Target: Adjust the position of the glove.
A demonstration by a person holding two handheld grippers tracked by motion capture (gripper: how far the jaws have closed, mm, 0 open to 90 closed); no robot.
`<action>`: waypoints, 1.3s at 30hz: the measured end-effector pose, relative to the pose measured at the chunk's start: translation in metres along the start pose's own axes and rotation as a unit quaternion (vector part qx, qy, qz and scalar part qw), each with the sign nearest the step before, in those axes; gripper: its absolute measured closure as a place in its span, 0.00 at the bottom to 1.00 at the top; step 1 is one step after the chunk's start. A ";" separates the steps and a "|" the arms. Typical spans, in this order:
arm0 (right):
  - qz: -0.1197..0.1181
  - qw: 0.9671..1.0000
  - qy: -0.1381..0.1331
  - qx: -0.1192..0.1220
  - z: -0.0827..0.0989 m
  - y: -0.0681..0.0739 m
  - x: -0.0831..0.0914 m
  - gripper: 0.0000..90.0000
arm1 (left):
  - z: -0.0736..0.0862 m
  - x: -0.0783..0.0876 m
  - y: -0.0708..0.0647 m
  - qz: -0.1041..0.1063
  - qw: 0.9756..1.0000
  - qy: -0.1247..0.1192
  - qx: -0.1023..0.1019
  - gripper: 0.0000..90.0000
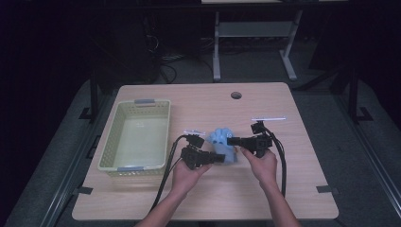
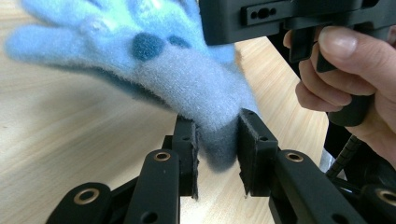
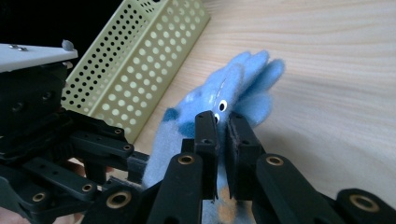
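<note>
A fuzzy blue glove (image 1: 221,141) with darker blue spots and small googly eyes hangs just above the table, held from both sides. My left gripper (image 1: 218,159) is shut on its grey-blue cuff (image 2: 217,140), which is squeezed between the two pads. My right gripper (image 1: 231,140) comes in from the right and is shut on a thin fold of the glove (image 3: 243,84) near the eyes. In the left gripper view my left gripper (image 2: 218,126) has the glove's fingers spreading up and to the left. My right gripper (image 3: 222,119) has its jaws nearly touching.
A pale green perforated basket (image 1: 142,102) stands empty at the left of the wooden table (image 1: 265,189), close to the left hand; its wall (image 3: 140,60) is just behind the glove. A round cable hole (image 1: 236,95) lies at the far edge. Cables trail from both grippers toward the front edge.
</note>
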State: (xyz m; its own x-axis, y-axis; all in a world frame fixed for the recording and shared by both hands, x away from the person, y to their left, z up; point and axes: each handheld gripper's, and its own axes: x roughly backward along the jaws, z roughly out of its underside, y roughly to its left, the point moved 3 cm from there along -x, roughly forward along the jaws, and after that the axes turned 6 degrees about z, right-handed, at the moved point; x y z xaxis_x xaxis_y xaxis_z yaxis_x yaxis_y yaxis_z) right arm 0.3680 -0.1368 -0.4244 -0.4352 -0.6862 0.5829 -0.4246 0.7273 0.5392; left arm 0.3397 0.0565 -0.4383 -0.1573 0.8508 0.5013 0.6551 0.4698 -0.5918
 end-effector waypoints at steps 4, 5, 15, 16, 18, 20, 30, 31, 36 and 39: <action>-0.004 1.000 -0.003 0.008 -0.005 0.009 0.000 0.94 | -0.001 0.007 0.000 0.000 1.000 -0.006 -0.001 0.78; -0.002 1.000 -0.001 0.012 -0.007 0.012 0.000 0.94 | -0.002 0.008 0.000 0.000 1.000 -0.009 -0.001 0.78; -0.008 0.999 -0.010 0.036 -0.031 0.043 -0.003 0.94 | -0.012 0.040 -0.004 -0.007 0.999 -0.037 -0.012 0.78; -0.010 0.999 -0.010 0.041 -0.034 0.047 -0.004 0.94 | -0.013 0.048 -0.005 -0.010 0.999 -0.043 -0.012 0.77; -0.012 0.999 -0.008 0.043 -0.039 0.055 -0.006 0.94 | -0.015 0.057 -0.006 -0.012 0.999 -0.048 -0.016 0.77; -0.014 0.999 -0.009 0.048 -0.043 0.062 -0.008 0.94 | -0.017 0.066 -0.006 -0.015 0.998 -0.054 -0.017 0.77; -0.036 0.997 -0.001 0.067 -0.067 0.101 -0.035 0.94 | -0.019 0.118 0.008 -0.036 0.996 -0.080 -0.010 0.77; -0.038 0.997 -0.001 0.069 -0.070 0.106 -0.039 0.94 | -0.019 0.122 0.010 -0.038 0.996 -0.084 -0.011 0.77; -0.057 0.996 -0.002 0.069 -0.080 0.125 -0.053 0.94 | -0.019 0.149 0.017 -0.049 0.994 -0.092 -0.010 0.77; -0.063 0.995 0.000 0.072 -0.086 0.138 -0.063 0.94 | -0.019 0.166 0.021 -0.056 0.993 -0.103 -0.007 0.77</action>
State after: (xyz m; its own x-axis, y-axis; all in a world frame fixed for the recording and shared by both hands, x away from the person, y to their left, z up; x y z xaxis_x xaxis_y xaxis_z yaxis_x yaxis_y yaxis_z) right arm 0.4048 0.0079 -0.3345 -0.3719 -0.7713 0.5166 -0.5848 0.6268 0.5148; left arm 0.3412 0.2027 -0.3558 -0.3774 0.8240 0.4225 0.6351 0.5624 -0.5295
